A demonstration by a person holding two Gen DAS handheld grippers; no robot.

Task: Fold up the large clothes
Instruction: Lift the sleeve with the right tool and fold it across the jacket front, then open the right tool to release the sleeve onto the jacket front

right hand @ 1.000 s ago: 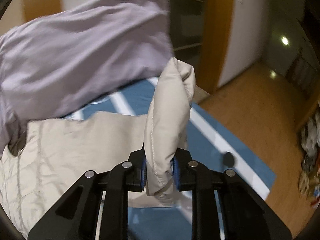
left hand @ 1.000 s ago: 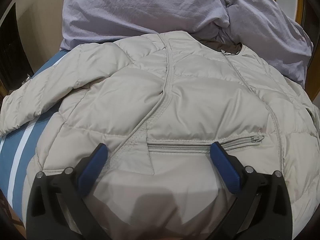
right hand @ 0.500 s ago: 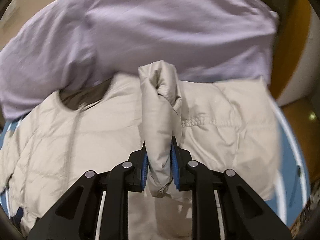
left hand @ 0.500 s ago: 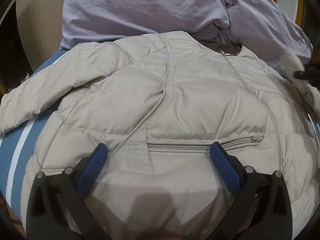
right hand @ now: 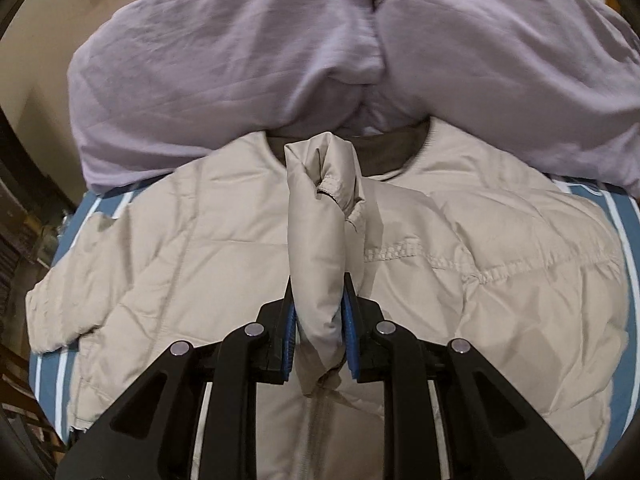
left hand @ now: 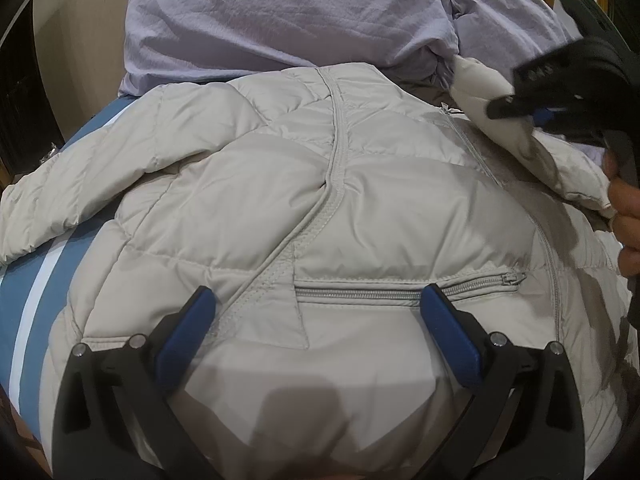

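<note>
Your right gripper (right hand: pixel 319 334) is clamped tight on the beige sleeve (right hand: pixel 320 216), blue pads squeezing the puffy fabric near the cuff, sleeve sticking up between the jaws and flopping forward toward the collar; you're carrying it across over the chest of the beige down jacket (right hand: pixel 500 260). Left gripper (left hand: pixel 316 328) hovers low over the jacket's lower front by the pocket zipper (left hand: pixel 404 286), jaws spread wide, nothing between them, not gripping. Jacket lies front up and zipped on the blue striped bed cover (left hand: pixel 36 280), collar toward the lavender duvet (left hand: pixel 288 16) bunched at the far end, touching it; other sleeve (left hand: pixel 72 200) lies out flat to the left in the left wrist view. Step in hand looks like the first sleeve fold-in, early in the task. Next: lower the sleeve flat across the chest, let go, smooth it; puffy fill will likely spring back so press it down. Then the left sleeve needs the same, left gripper is free for it
</note>
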